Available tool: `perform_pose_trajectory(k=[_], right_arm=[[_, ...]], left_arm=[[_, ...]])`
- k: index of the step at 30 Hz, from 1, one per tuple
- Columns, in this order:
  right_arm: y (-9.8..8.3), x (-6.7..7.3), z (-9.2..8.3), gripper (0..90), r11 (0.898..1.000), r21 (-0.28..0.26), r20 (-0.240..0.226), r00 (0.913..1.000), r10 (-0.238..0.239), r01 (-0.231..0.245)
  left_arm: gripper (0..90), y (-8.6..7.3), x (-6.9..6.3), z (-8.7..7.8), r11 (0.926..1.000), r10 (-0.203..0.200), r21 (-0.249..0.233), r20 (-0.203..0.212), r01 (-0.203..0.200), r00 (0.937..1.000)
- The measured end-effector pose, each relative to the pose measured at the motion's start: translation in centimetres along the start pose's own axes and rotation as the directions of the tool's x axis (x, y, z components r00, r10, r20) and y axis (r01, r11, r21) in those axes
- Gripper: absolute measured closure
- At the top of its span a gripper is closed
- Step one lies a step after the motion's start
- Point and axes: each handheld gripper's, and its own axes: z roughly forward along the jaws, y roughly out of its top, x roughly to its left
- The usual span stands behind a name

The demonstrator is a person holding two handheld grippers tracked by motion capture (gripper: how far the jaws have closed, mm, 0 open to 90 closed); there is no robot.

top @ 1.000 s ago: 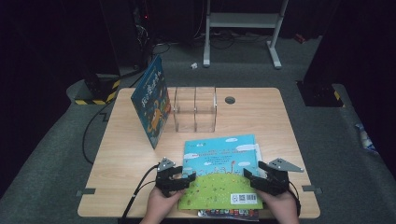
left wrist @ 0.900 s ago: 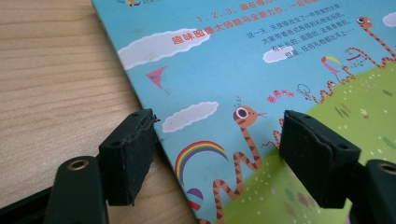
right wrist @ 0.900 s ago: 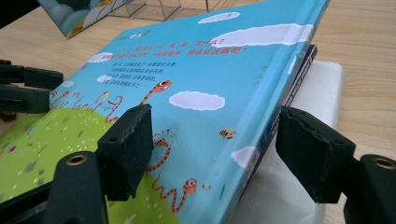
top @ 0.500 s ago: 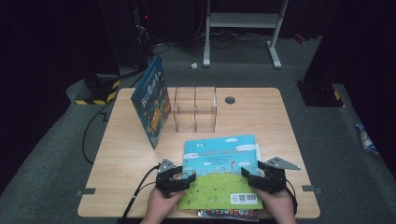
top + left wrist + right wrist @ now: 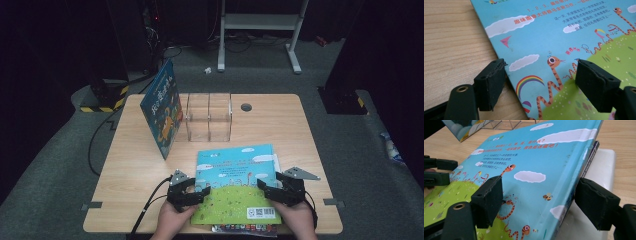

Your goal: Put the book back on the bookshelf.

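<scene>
A blue and green picture book (image 5: 235, 180) lies flat on top of a small stack near the table's front edge. My left gripper (image 5: 201, 193) is at its left edge. In the left gripper view the jaws have just been opening around that edge (image 5: 506, 72), one pad beside the book, the other over the cover, neither pressing. My right gripper (image 5: 265, 190) is at the right edge. Its jaws have just been opening too, one pad over the cover (image 5: 531, 160) and one beside the edge, with gaps around the book.
Another blue book (image 5: 161, 112) stands tilted against a clear acrylic rack (image 5: 209, 116) at the back of the wooden table (image 5: 135, 165). A dark book (image 5: 245, 230) and a white one (image 5: 596, 165) lie under the picture book. Hands hold both grippers at the front edge.
</scene>
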Motion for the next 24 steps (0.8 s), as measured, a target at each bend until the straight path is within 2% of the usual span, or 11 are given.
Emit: perform_pose_trajectory(k=[2, 3, 5, 10, 15, 24], right_arm=[[0.1, 0.1, 0.0, 23.7, 1.0, 0.007, 0.005, 1.0, -0.002, 0.002], [0.1, 0.4, -0.1, 24.3, 1.0, 0.004, 0.022, 0.9995, -0.024, 0.024], [0.2, 0.4, -0.2, 25.2, 0.999, 0.001, 0.027, 0.999, -0.037, 0.037], [0.3, 0.3, -0.4, 28.8, 1.0, 0.01, 0.012, 0.9999, -0.009, 0.009], [0.4, 0.4, -0.4, 29.2, 1.0, 0.012, 0.021, 0.9996, -0.02, 0.02], [0.3, 0.0, -1.1, 40.0, 1.0, -0.011, 0.006, 0.9999, -0.01, 0.01]], left_arm=[[24.1, 0.0, 0.0, 0.0, 1.0, 0.001, -0.001, -0.001, -0.001, 1.0], [24.0, 0.0, 0.0, 0.0, 1.0, 0.002, 0.001, -0.001, -0.002, 1.0], [24.1, 0.0, -0.1, 0.0, 0.9999, 0.014, 0.0, -0.008, -0.014, 0.9999], [24.1, 0.0, -0.1, 0.1, 0.9999, 0.013, 0.001, -0.008, -0.013, 0.9999], [24.2, 0.0, 0.0, 0.1, 0.9998, 0.017, 0.006, -0.006, -0.017, 0.9998], [24.2, 0.0, -0.2, 0.1, 0.9998, 0.02, 0.004, -0.009, -0.02, 0.9998]])
